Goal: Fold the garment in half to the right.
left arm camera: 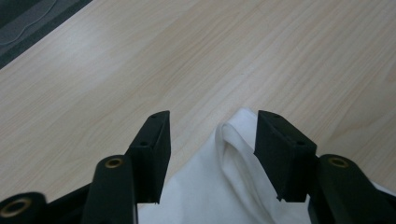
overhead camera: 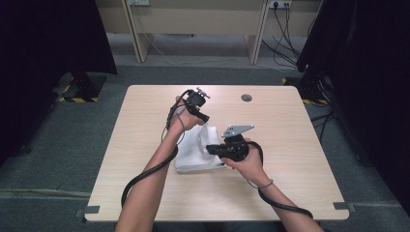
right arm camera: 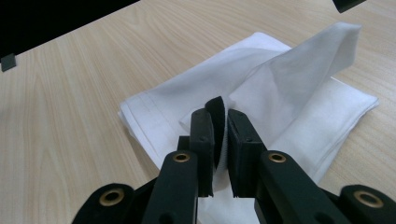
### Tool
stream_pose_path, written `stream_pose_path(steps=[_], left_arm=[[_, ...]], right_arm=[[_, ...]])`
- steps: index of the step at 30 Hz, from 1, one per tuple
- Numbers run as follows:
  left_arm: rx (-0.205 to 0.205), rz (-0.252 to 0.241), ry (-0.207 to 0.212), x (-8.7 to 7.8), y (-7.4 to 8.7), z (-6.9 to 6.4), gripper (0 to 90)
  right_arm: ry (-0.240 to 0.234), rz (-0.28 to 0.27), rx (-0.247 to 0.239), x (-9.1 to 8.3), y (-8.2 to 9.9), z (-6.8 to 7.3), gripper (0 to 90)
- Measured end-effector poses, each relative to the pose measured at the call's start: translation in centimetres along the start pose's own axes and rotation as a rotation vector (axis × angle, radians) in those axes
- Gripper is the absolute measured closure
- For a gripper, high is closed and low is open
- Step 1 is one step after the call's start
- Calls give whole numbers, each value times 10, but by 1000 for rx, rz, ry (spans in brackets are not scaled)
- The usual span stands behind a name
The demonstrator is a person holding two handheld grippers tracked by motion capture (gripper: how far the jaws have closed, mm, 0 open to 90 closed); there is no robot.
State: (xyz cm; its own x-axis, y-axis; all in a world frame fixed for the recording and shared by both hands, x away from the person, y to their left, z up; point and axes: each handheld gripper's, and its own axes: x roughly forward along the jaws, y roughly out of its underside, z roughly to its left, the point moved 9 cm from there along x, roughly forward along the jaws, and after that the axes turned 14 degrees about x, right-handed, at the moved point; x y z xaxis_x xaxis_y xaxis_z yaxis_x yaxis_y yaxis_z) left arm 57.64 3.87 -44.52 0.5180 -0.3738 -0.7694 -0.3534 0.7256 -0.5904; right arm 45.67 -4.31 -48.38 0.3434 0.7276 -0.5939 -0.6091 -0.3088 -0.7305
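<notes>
Folding of a white cloth (overhead camera: 198, 152) on a table (overhead camera: 290, 159), seemingly somewhere in the middle. Already folded into a flat, layered rectangle, with neat hemmed edges stacked at the near-left side in the right gripper view. Not yet finished: one corner (right arm camera: 343, 39) standing up from the stack, stretched diagonally away from the right gripper (right arm camera: 219, 121). Right jaws clenched, almost touching, with a thin layer of cloth pinched between the pads; the cloth spreading out ahead of the jaws and to both sides of them. Left gripper (left arm camera: 212, 135) with jaws parted, no pad pressing on anything. Between these jaws and slightly nearer the right-hand one, a raised fold of the cloth (left arm camera: 229, 154), loose and rounded, reaching just past the jaw tips; bare wood ahead of the tips. Probably a corner just let go there, or about to be taken; cannot tell which from the pictures alone. In the high view, left gripper (overhead camera: 198, 113) at the far edge of the cloth, right gripper (overhead camera: 212, 149) over its near right part, both hands close together. Left to do, by judgement: laying down the lifted corner flat onto the stack, releasing the right grip, perhaps smoothing or one more fold. Risk of pulling the lower layers out of line if the pinched layer is dragged.
</notes>
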Motion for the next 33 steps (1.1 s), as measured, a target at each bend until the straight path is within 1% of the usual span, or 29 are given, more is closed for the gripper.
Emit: stream_pose_path(steps=[6,10,13,19,23,29,33], left_arm=[[2,-17,-4,-4,2,-2,438],[-3,-33,-11,-8,3,-1,436],[-16,-39,-22,-11,8,1,431],[-21,-48,-36,-15,15,4,416],[-36,-59,-49,-19,21,6,387],[-74,-75,-65,-23,33,11,386],[-90,-86,-81,-26,41,15,366]], right_arm=[[3,2,8,0,3,-3,819],[1,-1,15,-1,5,-5,816],[5,5,17,0,8,-7,813],[6,10,22,1,10,-9,806],[10,13,21,0,11,-10,794],[12,20,30,0,14,-13,790],[13,22,33,0,16,-14,786]])
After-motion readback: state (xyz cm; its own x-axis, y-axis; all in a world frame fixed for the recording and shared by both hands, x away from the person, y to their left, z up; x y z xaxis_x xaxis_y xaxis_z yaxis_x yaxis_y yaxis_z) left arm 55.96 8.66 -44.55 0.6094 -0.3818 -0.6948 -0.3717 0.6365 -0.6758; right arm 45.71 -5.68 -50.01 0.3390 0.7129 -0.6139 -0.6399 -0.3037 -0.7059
